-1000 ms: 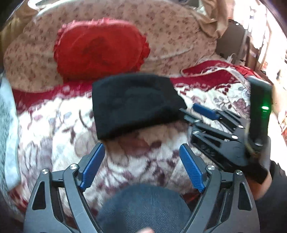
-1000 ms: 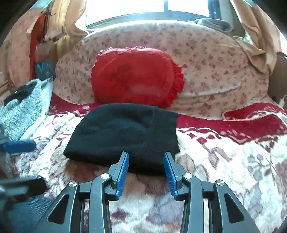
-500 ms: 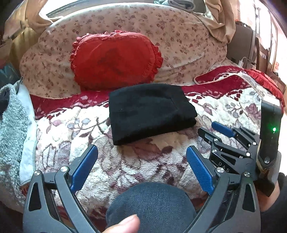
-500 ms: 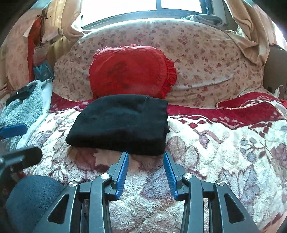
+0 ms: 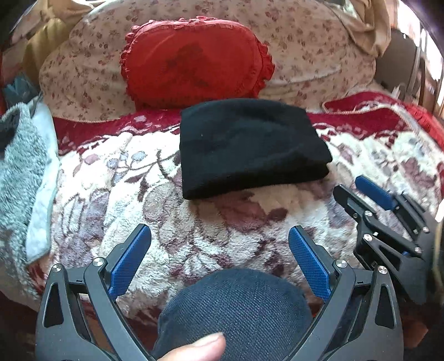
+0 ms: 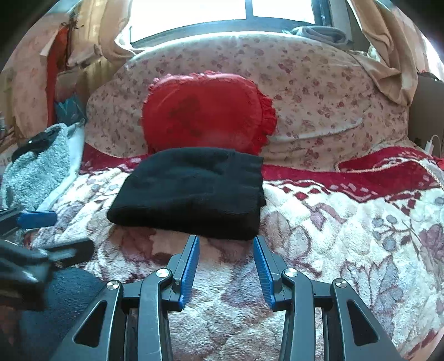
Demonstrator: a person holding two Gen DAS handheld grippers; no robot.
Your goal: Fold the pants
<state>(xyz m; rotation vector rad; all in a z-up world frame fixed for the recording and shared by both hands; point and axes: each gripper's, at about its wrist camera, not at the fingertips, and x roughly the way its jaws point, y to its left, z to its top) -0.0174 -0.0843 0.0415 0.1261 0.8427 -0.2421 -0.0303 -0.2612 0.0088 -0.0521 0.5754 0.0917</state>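
Note:
The black pants lie folded into a thick rectangle on the floral blanket; they also show in the right wrist view. My left gripper is open and empty, held back from the pants above a knee in dark denim. My right gripper is open and empty, its fingertips just short of the pants' near edge. It also shows at the right of the left wrist view.
A red frilled cushion leans on a large floral pillow behind the pants. A grey fluffy towel lies at the left. A thumb shows at the bottom edge. A window is behind.
Both grippers have drawn back from the folded pants toward the near edge of the bed. The pants lie still. Both grippers stayed open.

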